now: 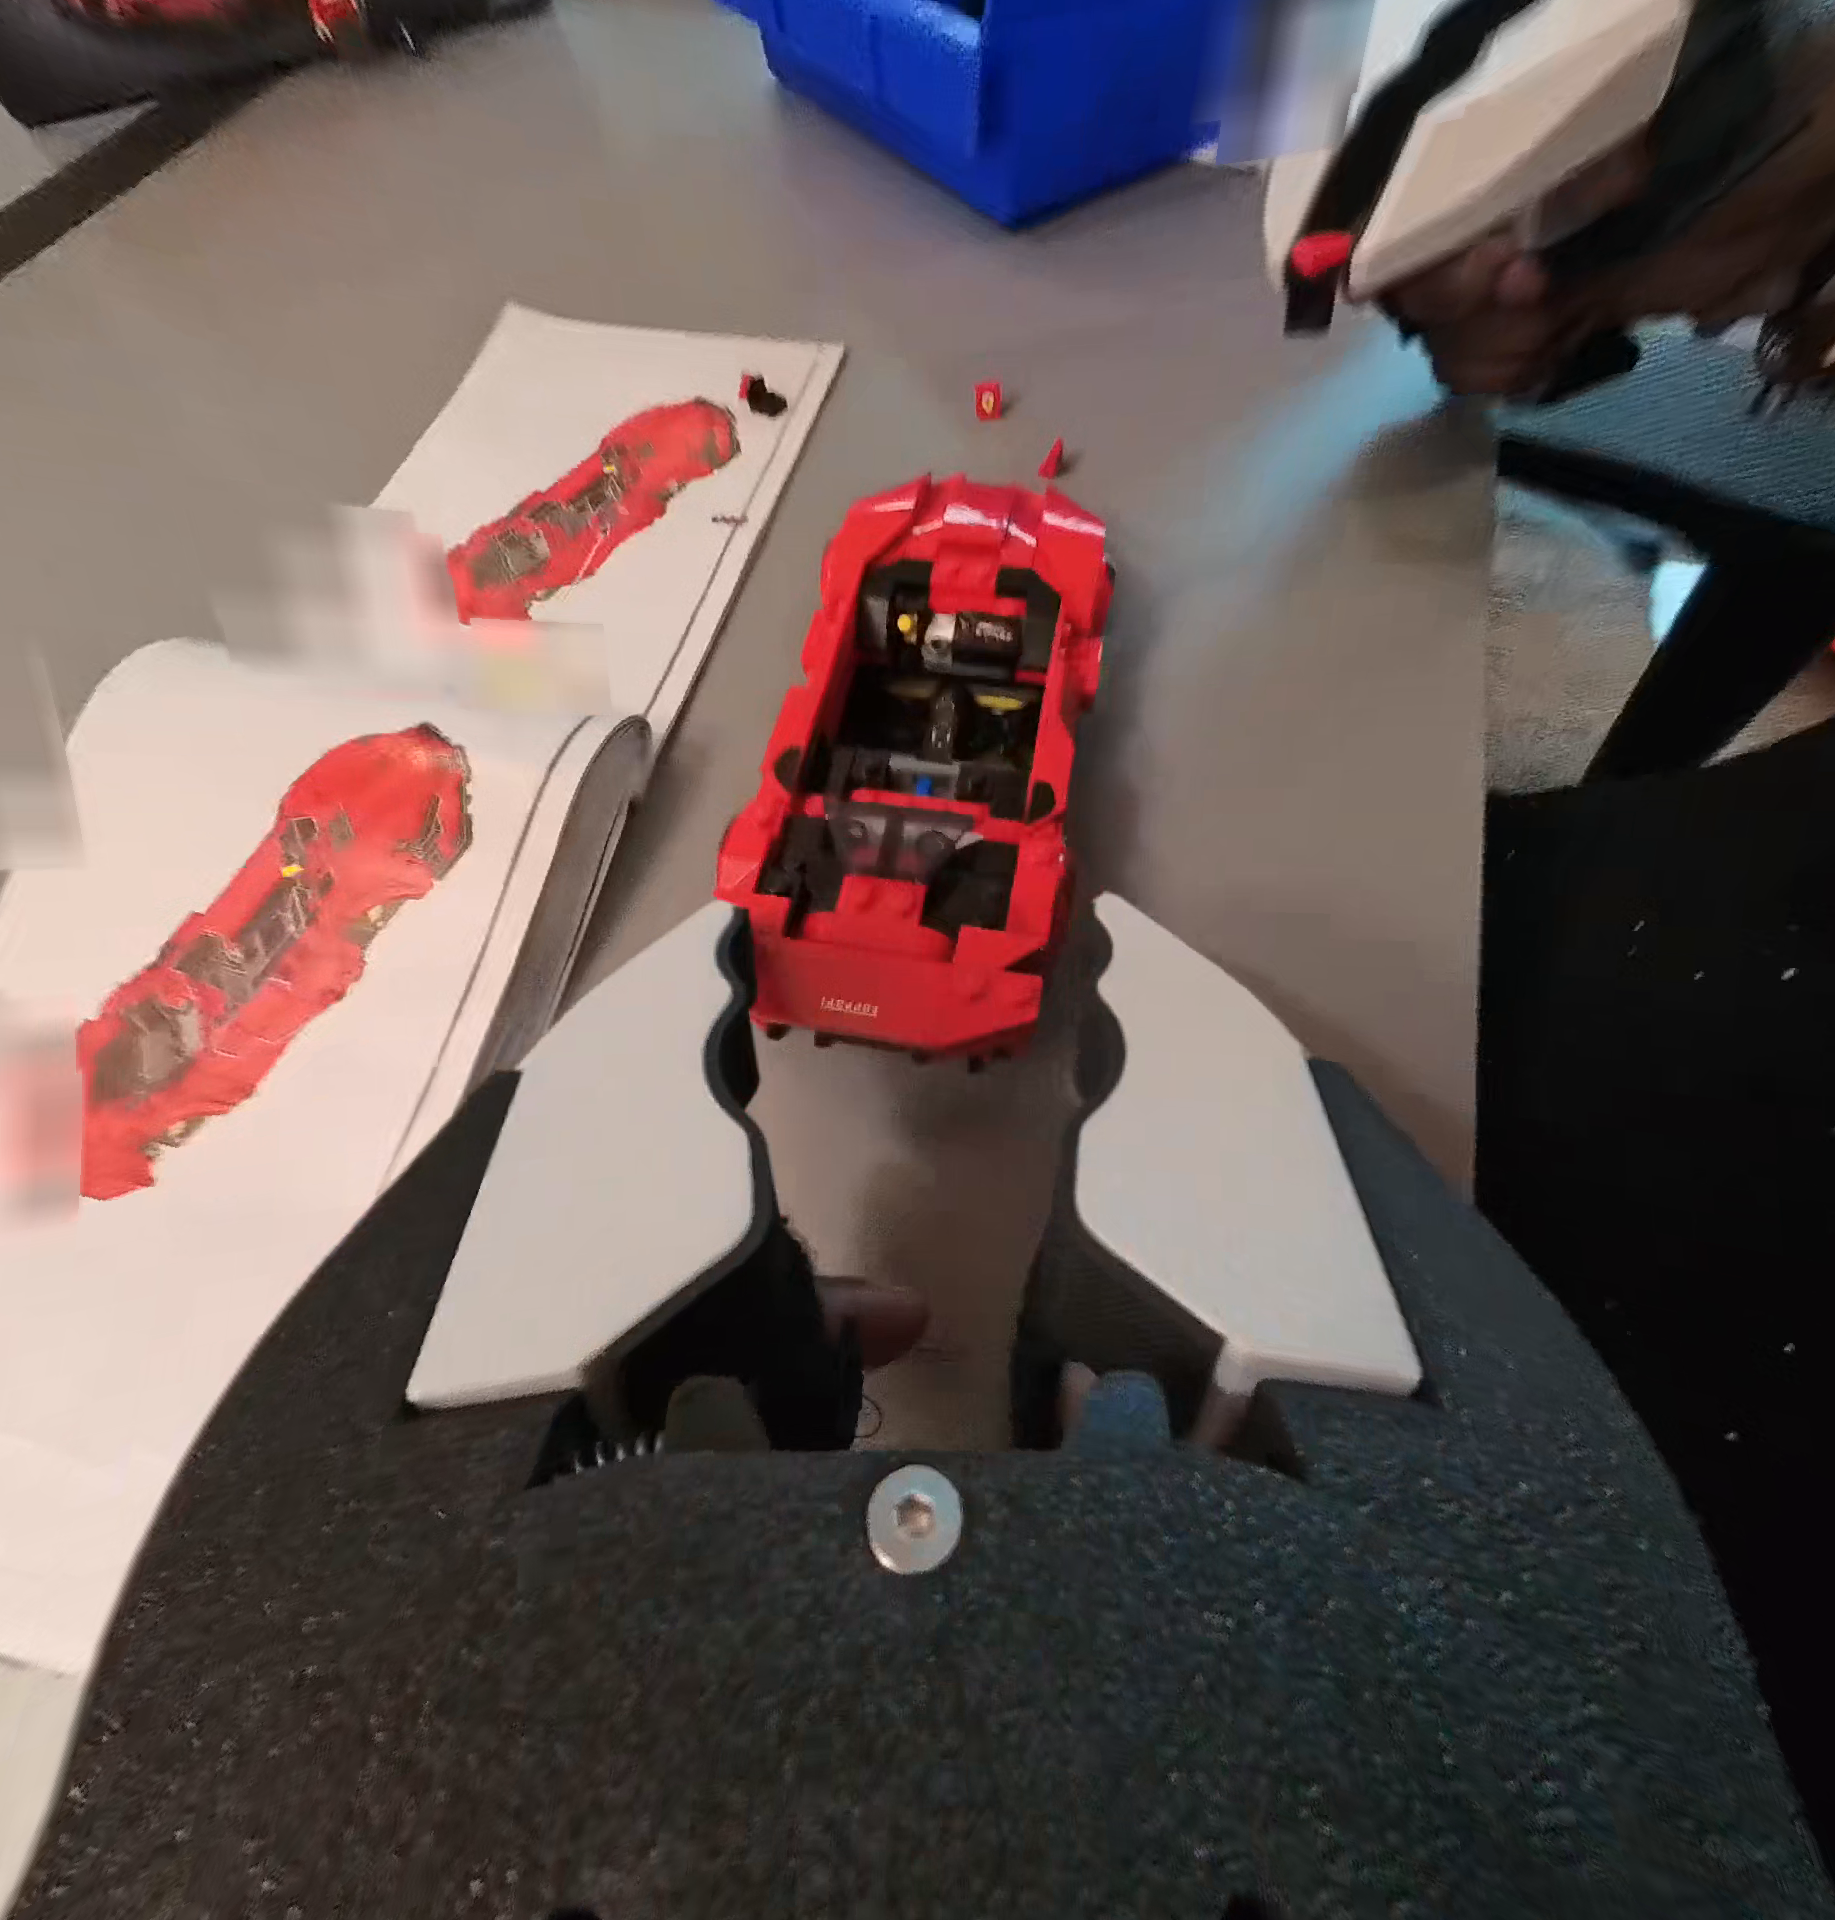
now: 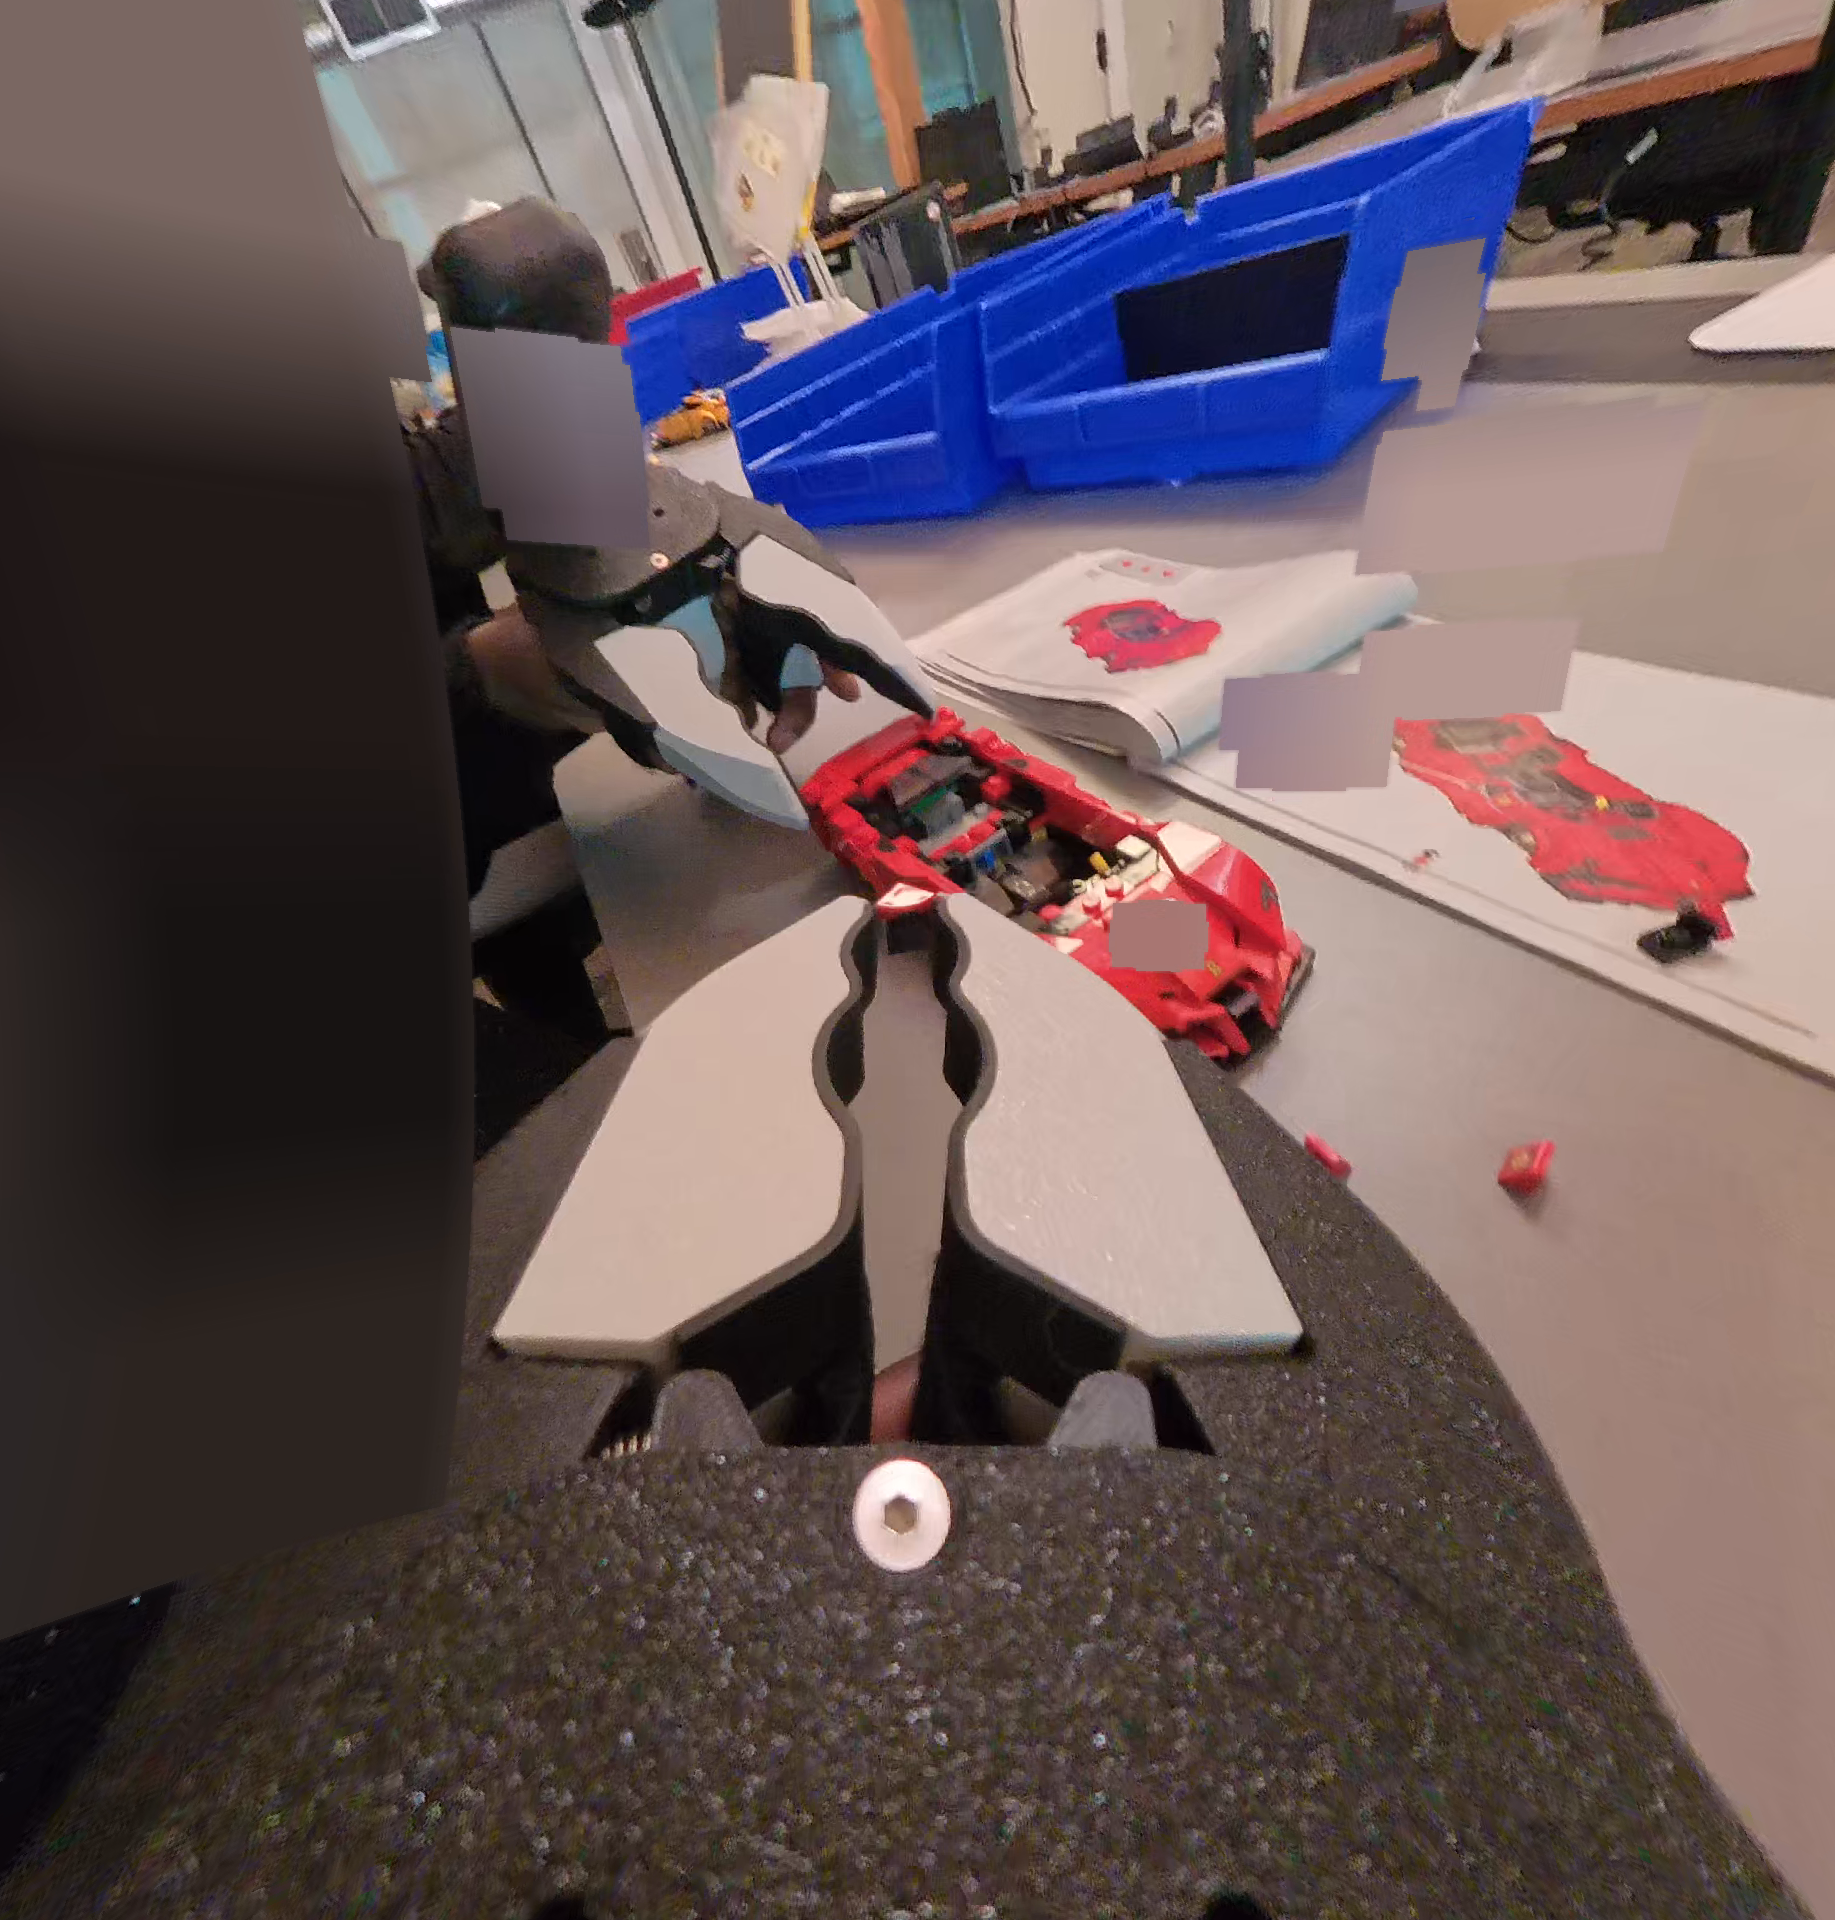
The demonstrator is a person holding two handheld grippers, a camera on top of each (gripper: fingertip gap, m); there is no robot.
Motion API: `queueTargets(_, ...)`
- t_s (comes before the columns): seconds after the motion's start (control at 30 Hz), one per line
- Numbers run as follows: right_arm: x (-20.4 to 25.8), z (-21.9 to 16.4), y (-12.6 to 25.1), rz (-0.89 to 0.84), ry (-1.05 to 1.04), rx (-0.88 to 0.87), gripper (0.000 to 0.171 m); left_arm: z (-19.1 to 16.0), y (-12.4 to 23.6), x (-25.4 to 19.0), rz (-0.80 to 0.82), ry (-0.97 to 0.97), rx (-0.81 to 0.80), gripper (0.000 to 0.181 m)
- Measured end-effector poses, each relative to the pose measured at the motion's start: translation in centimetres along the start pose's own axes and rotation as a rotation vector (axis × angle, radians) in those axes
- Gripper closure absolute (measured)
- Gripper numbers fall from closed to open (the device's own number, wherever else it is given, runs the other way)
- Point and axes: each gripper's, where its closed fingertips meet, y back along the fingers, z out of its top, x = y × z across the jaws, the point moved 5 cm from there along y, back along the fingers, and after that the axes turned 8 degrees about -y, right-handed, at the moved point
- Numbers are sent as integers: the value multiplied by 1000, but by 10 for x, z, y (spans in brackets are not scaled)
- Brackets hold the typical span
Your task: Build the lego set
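centrally on the grey counter (image 1: 1256,727), the red lego car (image 1: 923,769) is gripped at its rear by the left tool (image 1: 918,997), its fingers spread around the body. a small red brick (image 1: 1320,252) is pinched in the right tool (image 2: 908,914), raised beside the car.

Sitting on grey counter (image 2: 1515,1299): blue bins (image 2: 1152,384) at the far edge; black chair (image 1: 1671,582) standing beside counter; cluttered benches (image 2: 1412,114) lining the background.
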Motion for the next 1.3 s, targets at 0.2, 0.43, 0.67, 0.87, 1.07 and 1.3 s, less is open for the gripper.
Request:
queueTargets(0.2,-4,-4,2,-21,-17,-4,162,4,0,-3,5,22,-6,117)
queueTargets(0.43,-6,-2,2,-15,-48,-36,162,-3,16,18,-4,97,-31,90)
queueTargets(0.67,-6,0,0,-29,-71,-66,162,-9,1,3,-166,76,10,91)
queueTargets(0.87,-12,-3,0,-90,-137,-81,162,-7,-3,-13,-185,87,42,94)
queueTargets(1.07,-12,-10,12,-117,-253,-139,162,-4,-3,-42,-242,80,58,99)
queueTargets(1.3,-10,-11,6,-154,-211,-130,162,4,-9,-69,-311,34,64,102)
